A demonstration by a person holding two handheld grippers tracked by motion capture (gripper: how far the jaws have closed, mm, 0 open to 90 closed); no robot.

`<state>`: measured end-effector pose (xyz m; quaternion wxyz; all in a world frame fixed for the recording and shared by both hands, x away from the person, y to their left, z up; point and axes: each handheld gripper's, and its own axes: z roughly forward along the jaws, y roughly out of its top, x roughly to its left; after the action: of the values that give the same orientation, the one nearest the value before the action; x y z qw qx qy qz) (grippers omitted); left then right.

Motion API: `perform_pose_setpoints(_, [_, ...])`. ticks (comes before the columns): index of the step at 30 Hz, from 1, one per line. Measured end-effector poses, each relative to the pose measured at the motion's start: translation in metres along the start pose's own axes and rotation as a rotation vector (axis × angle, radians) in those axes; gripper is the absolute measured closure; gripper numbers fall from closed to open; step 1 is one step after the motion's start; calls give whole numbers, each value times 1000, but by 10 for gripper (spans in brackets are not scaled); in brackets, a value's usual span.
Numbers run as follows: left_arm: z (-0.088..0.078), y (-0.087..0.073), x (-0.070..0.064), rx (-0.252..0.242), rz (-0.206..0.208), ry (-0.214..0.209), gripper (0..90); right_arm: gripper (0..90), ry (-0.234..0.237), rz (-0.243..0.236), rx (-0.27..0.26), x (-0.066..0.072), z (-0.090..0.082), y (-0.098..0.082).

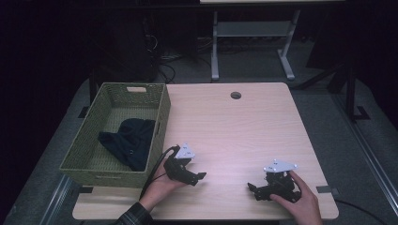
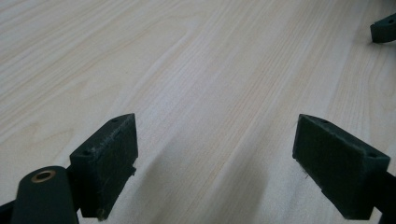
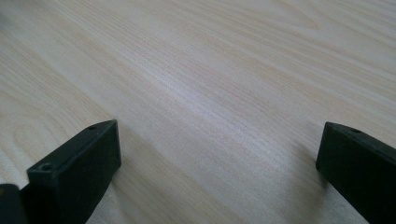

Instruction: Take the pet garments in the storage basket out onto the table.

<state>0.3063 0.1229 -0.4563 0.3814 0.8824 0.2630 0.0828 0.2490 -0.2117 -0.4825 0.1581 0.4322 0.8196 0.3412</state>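
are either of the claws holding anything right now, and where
Nothing is held. The left claw and the right claw are both open over bare table; the dark cloth lies in the green basket.

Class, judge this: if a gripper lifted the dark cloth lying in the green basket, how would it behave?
The dark cloth lies crumpled in the green basket, so it probably droops limply. It looks soft, likely light, unlikely to roll or break.
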Motion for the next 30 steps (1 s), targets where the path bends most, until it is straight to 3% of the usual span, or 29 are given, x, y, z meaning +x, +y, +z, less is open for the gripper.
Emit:
perform_pose_setpoints(9, [-4,4,1,-17,-21,-24,136,0,0,0,1,0,0,0])
perform_pose_setpoints(30, [-17,16,0,-26,-9,-34,138,0,0,-1,0,0,0,0])
